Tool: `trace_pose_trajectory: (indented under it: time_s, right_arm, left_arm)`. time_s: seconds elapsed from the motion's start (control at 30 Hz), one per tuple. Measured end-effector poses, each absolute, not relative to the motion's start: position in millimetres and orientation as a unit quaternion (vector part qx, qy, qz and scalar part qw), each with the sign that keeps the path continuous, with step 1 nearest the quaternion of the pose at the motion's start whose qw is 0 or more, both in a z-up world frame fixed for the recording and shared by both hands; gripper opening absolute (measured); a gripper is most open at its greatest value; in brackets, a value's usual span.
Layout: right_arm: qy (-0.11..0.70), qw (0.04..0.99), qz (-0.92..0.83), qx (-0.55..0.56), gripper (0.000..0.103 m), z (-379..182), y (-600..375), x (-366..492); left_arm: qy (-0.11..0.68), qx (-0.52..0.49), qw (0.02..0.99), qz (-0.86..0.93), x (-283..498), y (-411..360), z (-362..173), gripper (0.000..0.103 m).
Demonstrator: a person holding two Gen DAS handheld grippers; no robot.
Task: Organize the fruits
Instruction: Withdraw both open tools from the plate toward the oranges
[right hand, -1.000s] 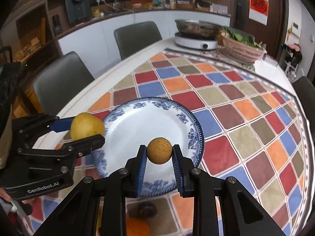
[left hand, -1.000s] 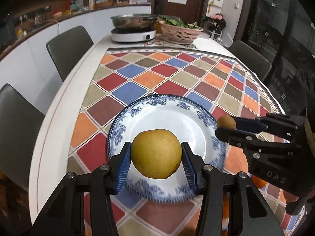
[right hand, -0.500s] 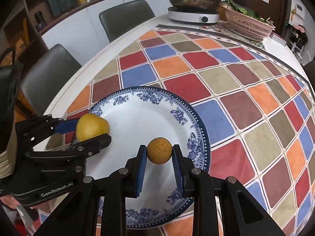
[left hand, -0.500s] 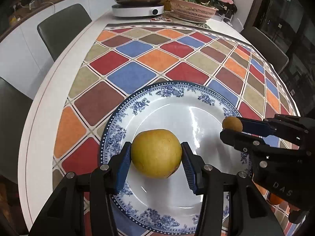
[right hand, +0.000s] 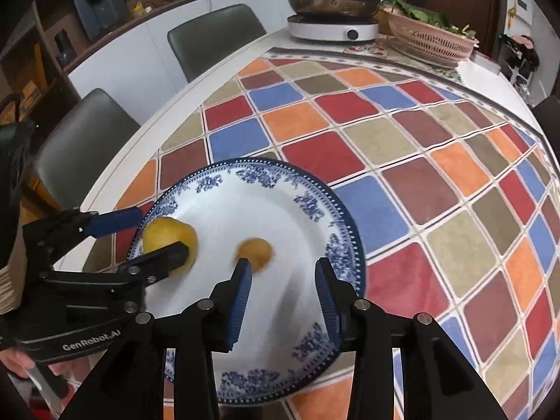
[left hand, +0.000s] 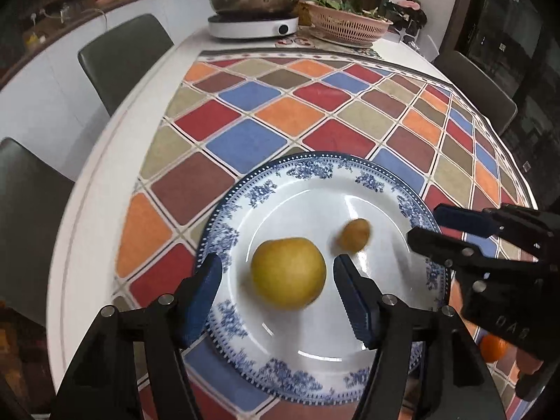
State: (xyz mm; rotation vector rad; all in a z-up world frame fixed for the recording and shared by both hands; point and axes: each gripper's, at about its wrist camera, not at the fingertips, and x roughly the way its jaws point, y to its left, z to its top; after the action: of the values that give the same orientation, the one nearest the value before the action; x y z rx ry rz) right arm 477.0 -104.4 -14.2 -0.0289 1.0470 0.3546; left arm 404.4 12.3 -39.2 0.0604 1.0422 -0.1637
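- The left gripper is standing fairly wide over the blue-and-white plate; its jaws have just been opening, and the yellow pear is lying between them with a gap showing on each side, so neither pad is pressing on it.
- The pear is resting on the plate's white middle, slightly nearer the gripper's right finger than its left.
- The right gripper is standing narrowly parted; its jaws have just been opening too, and nothing is sitting between them now.
- The small brown fruit is lying, blurred, on the plate just ahead of that gripper's left fingertip; whether it is touching the pad cannot be told.
- In the left wrist view the small brown fruit is sitting just beyond the left gripper's right finger, near the pear but apart from it.
- An orange fruit is showing on the tabletop below the right gripper's body.
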Motion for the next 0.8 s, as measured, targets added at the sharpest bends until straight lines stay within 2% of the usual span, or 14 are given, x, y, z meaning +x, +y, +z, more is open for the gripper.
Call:
trace_pose_trajectory:
  time_s: [0.27,0.37,0.8]
  right_arm:
    - [0.457,0.873,0.165,-0.030,0.039,19,-111,436]
    - [0.443,0.880,0.165,-0.031,0.047,31,-114,417]
    - [0.377,0.908,0.172,-0.060,0.047,77,-123,327]
  left_arm:
    - [0.463,0.048,0.882,-0.070,356,6,-4,0.066]
    - [0.445,0.055,0.891,-0.068,336,4,9,0.069]
    - [0.367,0.061,0.924,-0.085,233,-9,61,0.074]
